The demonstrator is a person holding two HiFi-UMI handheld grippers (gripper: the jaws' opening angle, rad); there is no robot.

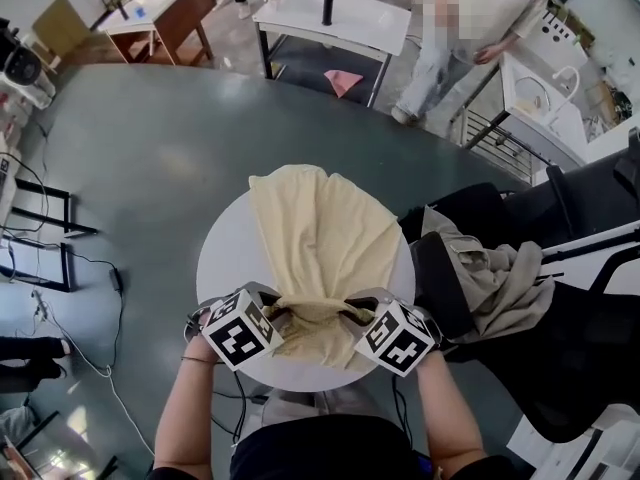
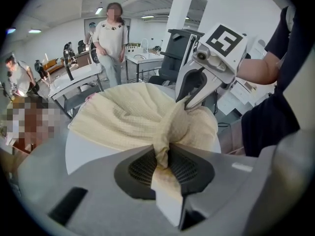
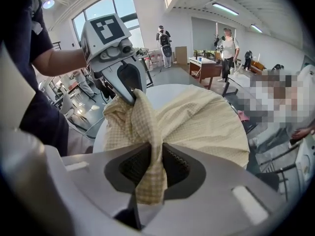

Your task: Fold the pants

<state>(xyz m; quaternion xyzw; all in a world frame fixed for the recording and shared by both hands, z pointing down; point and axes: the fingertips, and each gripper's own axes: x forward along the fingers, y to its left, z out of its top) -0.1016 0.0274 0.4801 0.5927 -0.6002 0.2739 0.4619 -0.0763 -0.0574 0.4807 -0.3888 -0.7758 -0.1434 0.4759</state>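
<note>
Pale yellow checked pants (image 1: 320,233) lie spread over a small round white table (image 1: 222,258), reaching from its far rim to the near edge. At the near edge both grippers pinch the cloth side by side. My left gripper (image 1: 283,316) is shut on a bunched fold of the pants (image 2: 130,114), which runs between its pads (image 2: 147,168). My right gripper (image 1: 350,314) is shut on another bunch (image 3: 206,122) of the same edge. The cloth sags between them. Each gripper shows in the other's view: right gripper (image 2: 189,102), left gripper (image 3: 132,91).
A dark chair (image 1: 455,288) draped with grey garments (image 1: 495,273) stands just right of the table. Beyond it a person (image 1: 450,38) stands near a white table (image 1: 350,23) with a dark bottle (image 1: 328,3). Cables (image 1: 60,268) lie on the floor at left.
</note>
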